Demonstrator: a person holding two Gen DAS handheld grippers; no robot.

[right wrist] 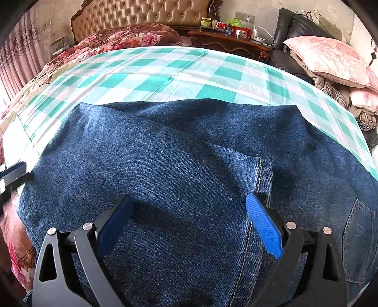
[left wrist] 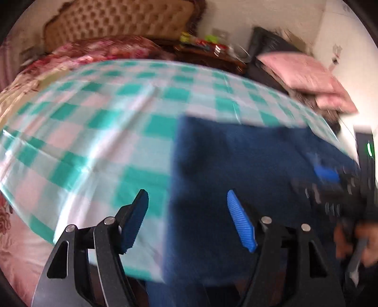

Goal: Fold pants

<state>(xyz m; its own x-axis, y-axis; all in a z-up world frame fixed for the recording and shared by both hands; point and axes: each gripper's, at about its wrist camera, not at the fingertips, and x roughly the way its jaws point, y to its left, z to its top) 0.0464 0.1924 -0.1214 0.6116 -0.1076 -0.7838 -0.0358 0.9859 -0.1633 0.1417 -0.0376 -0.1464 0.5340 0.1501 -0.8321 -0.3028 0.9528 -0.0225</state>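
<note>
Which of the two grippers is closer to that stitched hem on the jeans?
Right. The right gripper hangs directly over the jeans, one finger beside the stitched hem. The left gripper sits at the jeans' far side edge.

Bed covered by a green-and-white checked sheet [right wrist: 179, 70], tufted tan headboard [right wrist: 146, 14] set against a pale wall [right wrist: 259, 7], floral quilt [right wrist: 132, 37] bunched below it, dark wooden nightstand [right wrist: 229, 42] cluttered with small items, pink curtains [right wrist: 21, 54] lit by daylight, pink floral pillow [right wrist: 330, 59] laid on a dark chair [right wrist: 297, 26].

Bedroom around the checked sheet

A green-checked sheet [right wrist: 165, 70] covers the bed; tufted headboard [right wrist: 141, 14], cluttered nightstand [right wrist: 231, 40] and pink floral pillow [right wrist: 330, 59] stand behind.
</note>
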